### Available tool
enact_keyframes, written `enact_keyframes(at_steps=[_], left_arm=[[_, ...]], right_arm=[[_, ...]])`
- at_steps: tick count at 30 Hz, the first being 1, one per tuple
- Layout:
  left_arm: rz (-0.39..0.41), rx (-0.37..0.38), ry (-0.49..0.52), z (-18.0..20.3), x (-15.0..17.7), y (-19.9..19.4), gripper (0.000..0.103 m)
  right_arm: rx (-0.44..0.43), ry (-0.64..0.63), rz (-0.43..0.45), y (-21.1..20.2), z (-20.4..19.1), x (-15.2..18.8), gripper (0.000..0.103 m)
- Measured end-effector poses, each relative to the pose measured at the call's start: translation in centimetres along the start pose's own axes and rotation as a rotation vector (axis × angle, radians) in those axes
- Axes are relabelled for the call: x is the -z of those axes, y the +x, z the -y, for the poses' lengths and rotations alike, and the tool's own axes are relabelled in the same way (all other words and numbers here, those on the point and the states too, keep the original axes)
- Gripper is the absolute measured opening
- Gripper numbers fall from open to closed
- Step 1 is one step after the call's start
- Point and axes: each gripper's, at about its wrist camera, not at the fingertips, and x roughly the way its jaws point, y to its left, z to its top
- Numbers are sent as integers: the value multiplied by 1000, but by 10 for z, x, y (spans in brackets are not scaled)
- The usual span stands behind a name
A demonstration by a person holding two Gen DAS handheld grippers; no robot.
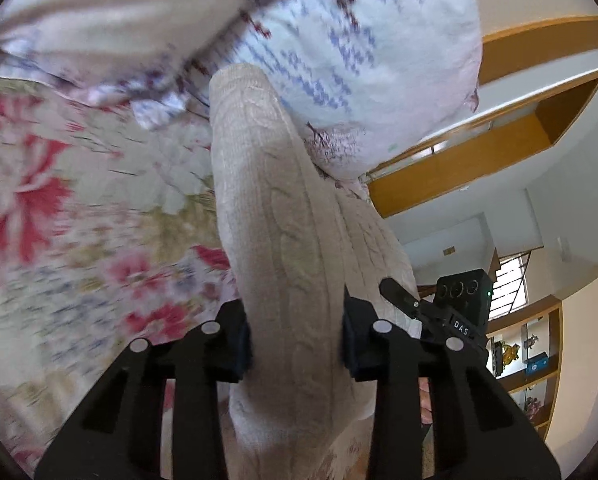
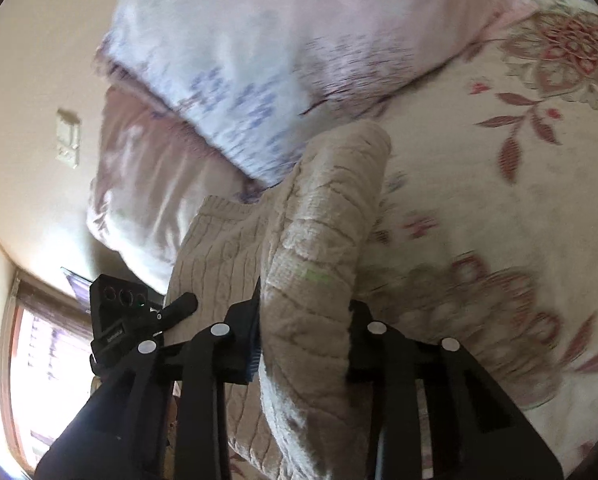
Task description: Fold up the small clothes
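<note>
Knitwear fills the middle of both views: a small beige cable-knit garment, bunched into a thick roll, runs from 6 o'clock up toward 12 in the left wrist view and ends short of a patterned pillow. The left gripper is pinched narrow on that roll, pads pressing the knit from both sides; the right gripper clamps another fold of the same garment the same way. It hangs off the flowered bedspread between them, so I judge this the lift-and-carry step of a fold. Next calls for moving both held edges together over the rest of the fabric, level with each other, then letting go. Motion blur smears the bedspread and pillow. Which part of the garment each gripper holds I cannot tell, and its lower end is cut off at 6 o'clock.
</note>
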Motion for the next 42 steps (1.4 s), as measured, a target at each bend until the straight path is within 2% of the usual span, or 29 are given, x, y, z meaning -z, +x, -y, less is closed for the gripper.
enact_keyframes(at_steps=[4, 6, 8, 9, 11, 13, 14, 15, 16, 18, 22, 25, 27, 29, 30, 32, 33, 35, 36, 37, 40, 42], left_arm=[[49, -31, 1, -7, 2, -44, 34], [72, -60, 4, -11, 2, -65, 34], [93, -99, 2, -19, 1, -84, 35], [100, -114, -5, -25, 0, -91, 35], [85, -165, -27, -45, -1, -91, 36], [52, -215, -107, -79, 0, -84, 39], [45, -216, -143, -91, 1, -81, 43], [49, -169, -200, -108, 5, -81, 46], [58, -128, -224, -114, 7, -83, 46], [81, -125, -227, -116, 8, -91, 49], [217, -222, -86, -90, 12, -124, 49], [271, -241, 57, -59, 25, -137, 53], [246, -256, 131, -41, 35, -130, 54], [205, -271, 175, -32, 42, -119, 54], [186, -280, 190, -29, 45, -113, 54], [170, -316, 223, -25, 50, -103, 54], [170, -329, 238, -23, 50, -100, 53], [159, -334, 249, -25, 53, -95, 53], [156, -328, 247, -25, 53, -92, 53], [153, -328, 247, -26, 53, -89, 53], [154, -350, 267, -25, 55, -83, 53], [162, -366, 278, -21, 57, -83, 54]], right_arm=[[-24, -79, 10, 19, -34, 2, 27], [-25, -124, 22, 29, -51, 3, 22], [-51, -151, 18, 42, -61, 7, 21], [-35, -167, 11, 51, -65, 10, 21], [64, -189, -56, 81, -65, 15, 22], [146, -136, -127, 107, -49, 18, 26], [141, -110, -135, 110, -42, 19, 31], [110, -81, -134, 110, -37, 18, 32], [94, -58, -134, 106, -34, 16, 32], [94, -48, -115, 97, -32, 11, 38], [68, -11, -68, 83, -29, 0, 41], [78, 1, -83, 94, -31, -6, 41], [78, -14, -103, 107, -36, -5, 36], [107, -108, -73, 105, -49, -4, 16], [124, -166, -39, 102, -59, -4, 11], [127, -234, 31, 93, -75, -6, 10], [157, -243, 57, 90, -77, -8, 10], [240, -249, 43, 98, -72, -11, 10], [312, -246, 6, 110, -64, -10, 10], [345, -238, -17, 120, -58, -8, 10], [369, -235, -18, 128, -56, -8, 10], [378, -243, -17, 125, -61, -9, 15]])
